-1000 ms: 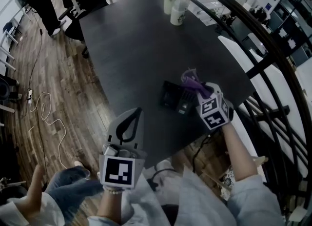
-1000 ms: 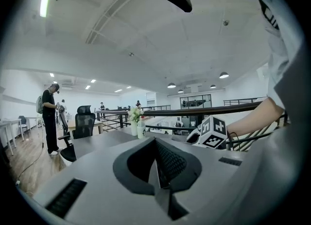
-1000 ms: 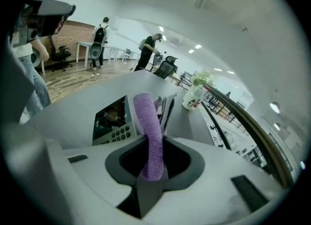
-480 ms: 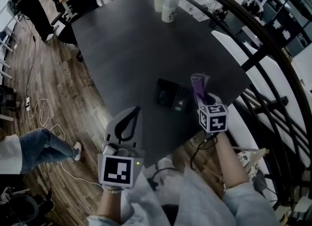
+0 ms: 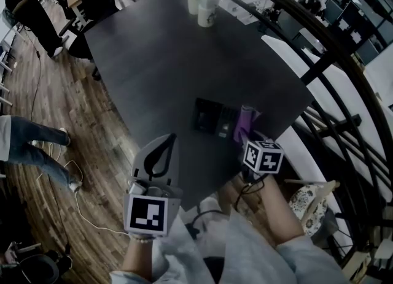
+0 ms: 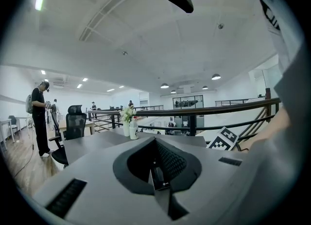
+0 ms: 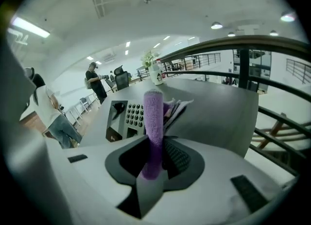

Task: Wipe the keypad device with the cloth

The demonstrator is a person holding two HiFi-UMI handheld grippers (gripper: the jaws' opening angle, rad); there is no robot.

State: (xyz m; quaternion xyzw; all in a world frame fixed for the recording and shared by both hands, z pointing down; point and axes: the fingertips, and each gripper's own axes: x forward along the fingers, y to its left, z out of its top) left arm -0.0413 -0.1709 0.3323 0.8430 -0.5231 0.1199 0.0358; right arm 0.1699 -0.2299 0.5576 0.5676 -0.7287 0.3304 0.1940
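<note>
Right claw (image 7: 156, 163), pinching purple cloth (image 7: 154, 117), had withdrawn off keypad device (image 7: 127, 114), which lay just ahead-left, one pass likely done; left claw (image 6: 155, 173) pressed together, idle.

Black keypad device (image 5: 215, 118) lies on dark rectangular table (image 5: 166, 62), near the front right corner. Purple rolled cloth (image 5: 245, 117), between the jaws of right gripper (image 5: 246, 130), just right of the device. Left gripper (image 5: 166, 145) before the table's front edge, well left. White paper cup (image 5: 207, 15) at the far edge.

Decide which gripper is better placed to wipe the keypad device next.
Right. The right gripper grips the purple cloth beside the keypad device; the left gripper is shut, empty, farther back.
</note>
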